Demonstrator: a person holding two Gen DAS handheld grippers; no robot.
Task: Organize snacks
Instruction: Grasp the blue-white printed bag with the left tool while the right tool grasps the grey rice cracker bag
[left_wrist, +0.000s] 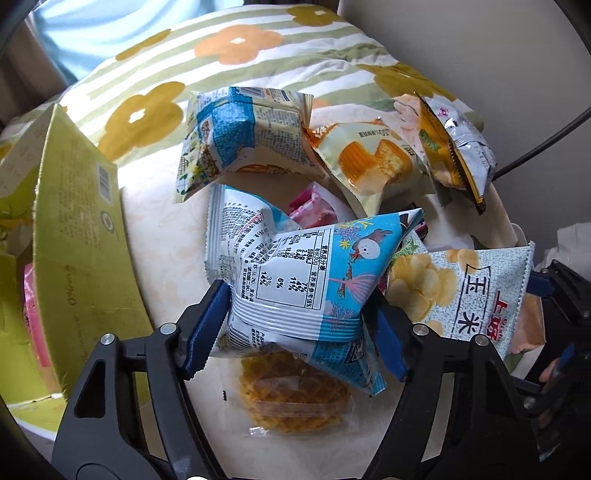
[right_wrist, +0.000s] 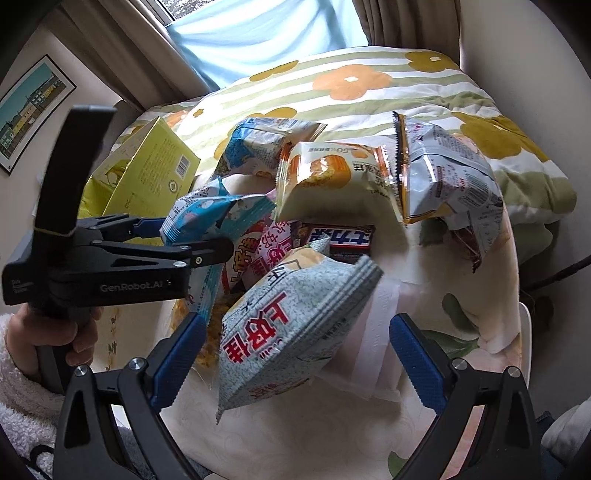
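My left gripper (left_wrist: 301, 325) is shut on a blue and white snack bag (left_wrist: 295, 273), squeezing it between its blue pads; it also shows from the side in the right wrist view (right_wrist: 207, 221). My right gripper (right_wrist: 295, 354) is open, with a grey-green corn chip bag (right_wrist: 288, 328) lying between its fingers, loose. Several more snack packets lie in a pile: a cake packet (right_wrist: 332, 173), a silver bag (right_wrist: 450, 184), a Snickers bar (right_wrist: 340, 236). A yellow-green cardboard box (left_wrist: 74, 251) stands open at the left.
A waffle cookie in clear wrap (left_wrist: 291, 395) lies on the cream cloth under the left gripper. A flowered pillow (right_wrist: 351, 85) sits behind the pile. The table edge curves at the right. A dark cable (left_wrist: 546, 144) runs at the far right.
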